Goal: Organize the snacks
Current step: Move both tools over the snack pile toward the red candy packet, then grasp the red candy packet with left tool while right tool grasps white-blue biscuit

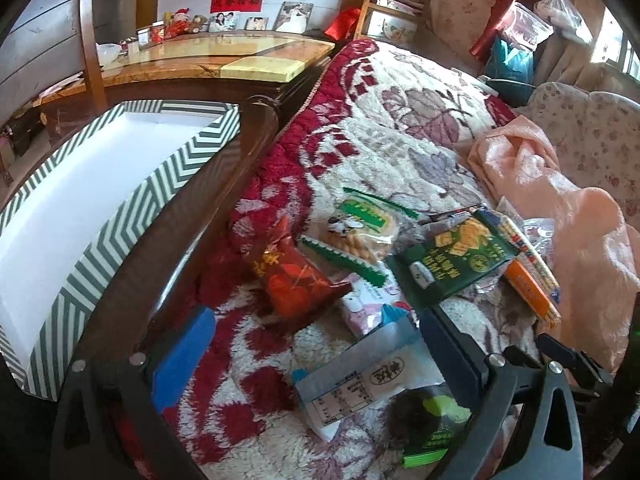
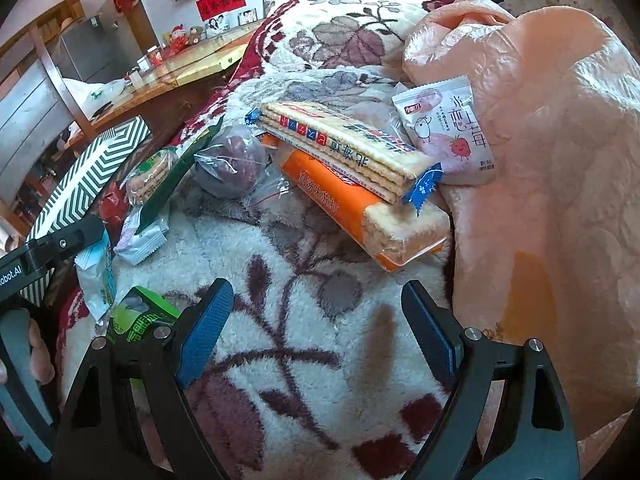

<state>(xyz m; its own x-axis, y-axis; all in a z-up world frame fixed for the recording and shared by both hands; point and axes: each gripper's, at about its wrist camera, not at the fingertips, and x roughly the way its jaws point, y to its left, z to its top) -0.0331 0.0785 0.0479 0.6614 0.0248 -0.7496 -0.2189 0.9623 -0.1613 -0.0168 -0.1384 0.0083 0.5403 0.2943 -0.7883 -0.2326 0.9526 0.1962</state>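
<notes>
Floral plush blanket (image 1: 400,128) covers the bed where the snacks lie scattered, and the chevron-striped box (image 1: 92,200), white inside and empty as far as it shows, sits at the left of the left wrist view beyond a dark wooden rail (image 1: 224,184).

In that view the left gripper (image 1: 316,344) stands wide open at lower centre, its blue pads either side of a pale blue packet (image 1: 360,380); whether a pad touches the packet cannot be told. Just above lie a red packet (image 1: 296,276) and a dark green cracker bag (image 1: 452,264).

In the right wrist view the right gripper (image 2: 316,328) is also open and empty over bare blanket, with an orange cracker pack (image 2: 352,204) and a long biscuit sleeve (image 2: 344,144) stacked on it at centre, and a pink strawberry pouch (image 2: 448,132) beside them.

The step in hand looks like picking up the pale blue packet. To do it well, I would centre the pads across its flat width, close on the body rather than the crimped end, then lift clear of the rail before moving over the box.
</notes>
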